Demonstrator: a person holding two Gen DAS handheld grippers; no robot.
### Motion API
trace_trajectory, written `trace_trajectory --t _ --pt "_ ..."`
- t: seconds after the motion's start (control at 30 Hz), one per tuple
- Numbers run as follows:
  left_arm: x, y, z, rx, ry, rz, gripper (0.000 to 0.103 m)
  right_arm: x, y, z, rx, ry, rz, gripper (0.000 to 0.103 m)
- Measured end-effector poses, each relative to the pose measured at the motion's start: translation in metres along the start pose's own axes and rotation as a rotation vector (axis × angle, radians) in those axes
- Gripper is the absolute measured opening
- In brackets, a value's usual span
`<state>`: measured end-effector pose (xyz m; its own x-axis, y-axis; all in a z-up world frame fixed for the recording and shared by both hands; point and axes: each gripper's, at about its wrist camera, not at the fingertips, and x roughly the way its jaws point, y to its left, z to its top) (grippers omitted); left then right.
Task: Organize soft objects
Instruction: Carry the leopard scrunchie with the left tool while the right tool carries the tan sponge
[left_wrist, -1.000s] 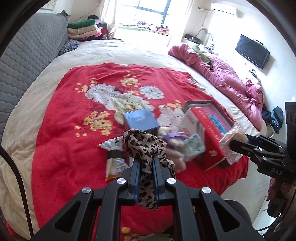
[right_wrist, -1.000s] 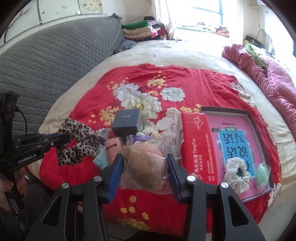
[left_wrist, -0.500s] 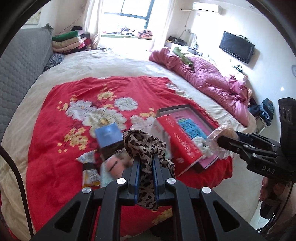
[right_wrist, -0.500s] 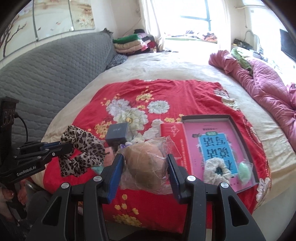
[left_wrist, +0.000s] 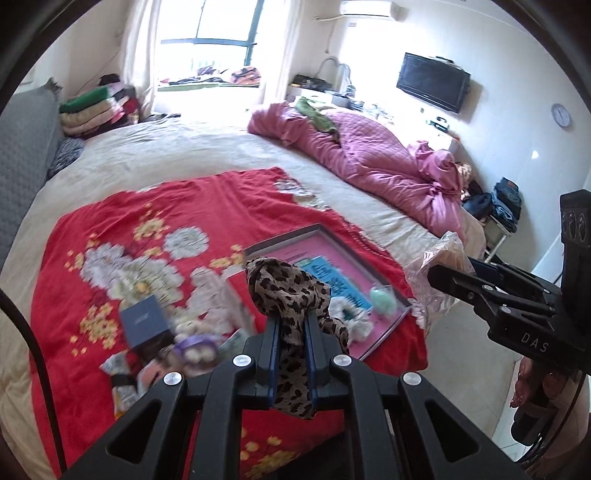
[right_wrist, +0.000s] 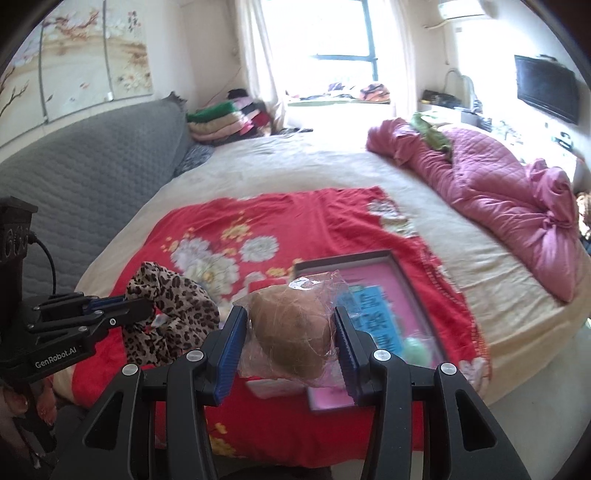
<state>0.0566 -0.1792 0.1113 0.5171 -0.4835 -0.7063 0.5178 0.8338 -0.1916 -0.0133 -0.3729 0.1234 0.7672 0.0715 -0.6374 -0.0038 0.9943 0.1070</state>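
Pink-lined tray lies on red floral blanket, holding a white scrunchie and a mint-green soft piece at its 5 o'clock corner. Left gripper pinches leopard scrunchie, held above the blanket. Right gripper clamps bagged brown soft ball over the tray's 9 o'clock edge.

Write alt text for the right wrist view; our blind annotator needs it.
The right gripper clamps a tan soft object in a clear plastic bag above a red floral blanket on a bed. At left, the left gripper holds a leopard scrunchie; a pink tray lies behind the bag.
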Motion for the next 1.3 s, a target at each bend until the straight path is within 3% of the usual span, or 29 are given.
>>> trace_trajectory --t 0.53,1.0,1.3 --pt "0.072 -0.054 0.045 0.071 0.026 -0.035 0.012 -0.008 -0.071 0.013 0.063 -0.043 -0.113 0.048" --pt "0.161 -0.069 0.028 0.138 0.131 -0.017 0.012 0.055 -0.107 -0.026 0.193 0.029 -0.116 0.048" --pt "0.191 -0.059 0.015 0.13 0.191 -0.012 0.012 0.1 -0.116 -0.055 0.223 0.102 -0.12 0.048"
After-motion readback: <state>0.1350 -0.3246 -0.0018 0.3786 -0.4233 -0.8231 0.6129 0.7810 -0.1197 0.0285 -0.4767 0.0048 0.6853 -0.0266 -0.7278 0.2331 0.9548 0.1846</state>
